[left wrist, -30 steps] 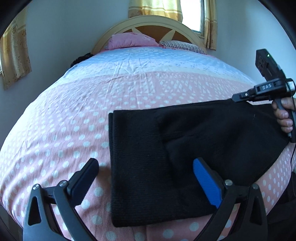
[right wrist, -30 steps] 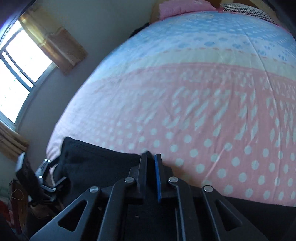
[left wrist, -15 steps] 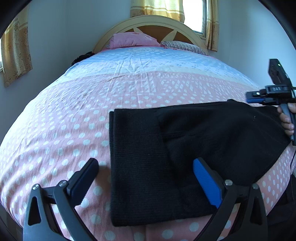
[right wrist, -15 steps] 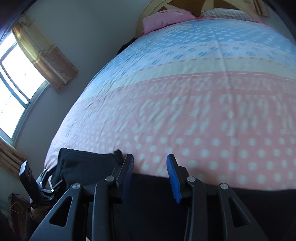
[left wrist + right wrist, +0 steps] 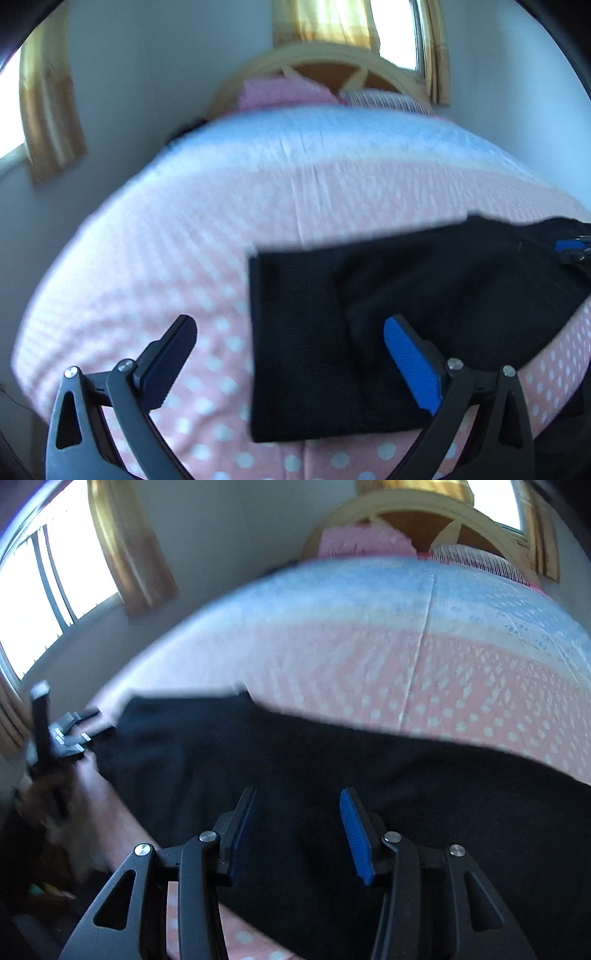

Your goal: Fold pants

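**Two wrist cameras, both looking up the bed**

The left wrist view sits low at the foot end, looking forward between the wide-spread fingers of the left gripper point(image 5: 290, 334) toward the headboard point(image 5: 321, 62) — close over the black pants point(image 5: 406, 317), whose folded edge lies between the jaws. The right wrist view faces much the same way through the right gripper point(image 5: 297, 805), nearer still, the pants filling everything between and beyond its jaws. Both views are blurred. They share the pants, the dotted pink bedspread point(image 5: 166, 258), the pillows and headboard — and each catches the other gripper at its outer edge.
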A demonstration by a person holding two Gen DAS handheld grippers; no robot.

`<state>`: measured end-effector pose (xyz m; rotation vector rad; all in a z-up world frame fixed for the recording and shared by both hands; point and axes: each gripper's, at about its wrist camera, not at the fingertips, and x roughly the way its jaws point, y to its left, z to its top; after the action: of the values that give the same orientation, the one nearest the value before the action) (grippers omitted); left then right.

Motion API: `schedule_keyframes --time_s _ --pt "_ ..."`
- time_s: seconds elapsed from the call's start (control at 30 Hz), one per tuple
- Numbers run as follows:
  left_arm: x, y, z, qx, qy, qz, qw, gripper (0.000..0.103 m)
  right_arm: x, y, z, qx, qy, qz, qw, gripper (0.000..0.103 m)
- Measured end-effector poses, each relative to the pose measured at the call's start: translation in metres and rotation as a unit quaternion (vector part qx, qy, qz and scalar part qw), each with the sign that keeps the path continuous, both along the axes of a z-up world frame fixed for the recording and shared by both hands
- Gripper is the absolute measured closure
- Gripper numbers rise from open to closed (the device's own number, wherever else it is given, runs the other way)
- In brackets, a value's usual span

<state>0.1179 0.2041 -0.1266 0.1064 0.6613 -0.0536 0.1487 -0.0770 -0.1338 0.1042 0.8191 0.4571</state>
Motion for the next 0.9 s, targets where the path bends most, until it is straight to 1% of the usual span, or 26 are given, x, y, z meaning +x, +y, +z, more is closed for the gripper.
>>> schedule_keyframes --time_s 0.07,0.1,0.13,0.2,0.23,0.3,0.33,0.4,0.43,0.47,0.53,0.6,0.63,0.7,0.77,0.8,0.87,0.9 --pt "-0.005 -0.006 0.019 -0.005 -0.029 -0.001 0.9996 0.000 -0.009 -0.019 0.016 0.004 -0.028 -0.015 1.000 0.055" --pt "-0.008 -0.013 0.031 -0.015 -0.045 -0.006 0.9988 0.000 -0.014 -0.032 0.021 0.003 -0.035 -0.026 0.999 0.055" --pt "-0.009 -0.019 0.038 -0.023 -0.052 -0.013 0.9983 0.000 -0.017 -0.046 0.024 0.005 -0.037 -0.037 0.999 0.055" --pt "-0.007 -0.038 0.044 -0.039 -0.052 -0.033 0.9973 0.000 -0.025 -0.078 0.027 0.013 -0.034 -0.066 0.997 0.055" --pt "-0.003 -0.047 0.044 -0.046 -0.047 -0.042 0.9970 0.000 -0.033 -0.105 0.027 0.015 -0.032 -0.094 0.995 0.055" --pt "0.004 -0.071 0.038 -0.061 -0.029 -0.065 0.9956 0.000 -0.043 -0.152 0.027 0.020 -0.028 -0.145 0.989 0.055" --pt "0.007 -0.079 0.036 -0.064 -0.024 -0.071 0.9951 0.000 -0.048 -0.168 0.029 0.023 -0.026 -0.165 0.986 0.055" --pt "0.013 -0.104 0.029 -0.069 -0.015 -0.089 0.9936 0.000 -0.064 -0.216 0.031 0.043 -0.027 -0.219 0.974 0.055" --pt "0.015 -0.115 0.027 -0.071 -0.011 -0.094 0.9930 0.000 -0.076 -0.245 0.034 0.052 -0.033 -0.252 0.966 0.055" --pt "0.018 -0.126 0.025 -0.074 -0.008 -0.100 0.9922 0.000 -0.083 -0.265 0.037 0.055 -0.037 -0.274 0.959 0.055" --pt "0.021 -0.143 0.022 -0.078 -0.004 -0.110 0.9909 0.000 -0.102 -0.313 0.038 0.061 -0.042 -0.331 0.941 0.055" --pt "0.021 -0.156 0.019 -0.072 -0.001 -0.110 0.9913 0.000 -0.121 -0.353 0.035 0.081 -0.037 -0.379 0.921 0.055" --pt "0.021 -0.162 0.017 -0.066 0.002 -0.108 0.9919 0.000 -0.134 -0.379 0.030 0.101 -0.030 -0.407 0.907 0.055" --pt "0.023 -0.168 0.010 -0.054 0.013 -0.101 0.9934 0.000 -0.149 -0.414 0.015 0.131 -0.004 -0.442 0.887 0.055" --pt "0.026 -0.171 0.006 -0.050 0.021 -0.096 0.9940 0.000 -0.162 -0.436 -0.002 0.160 0.014 -0.458 0.874 0.055" --pt "0.028 -0.170 0.003 -0.047 0.027 -0.090 0.9945 0.000 -0.164 -0.444 -0.011 0.178 0.025 -0.457 0.871 0.055" --pt "0.029 -0.169 -0.002 -0.048 0.036 -0.084 0.9947 0.000 -0.166 -0.450 -0.024 0.204 0.036 -0.450 0.869 0.055" --pt "0.030 -0.167 -0.005 -0.048 0.038 -0.080 0.9949 0.000 -0.166 -0.453 -0.027 0.217 0.033 -0.441 0.870 0.055"
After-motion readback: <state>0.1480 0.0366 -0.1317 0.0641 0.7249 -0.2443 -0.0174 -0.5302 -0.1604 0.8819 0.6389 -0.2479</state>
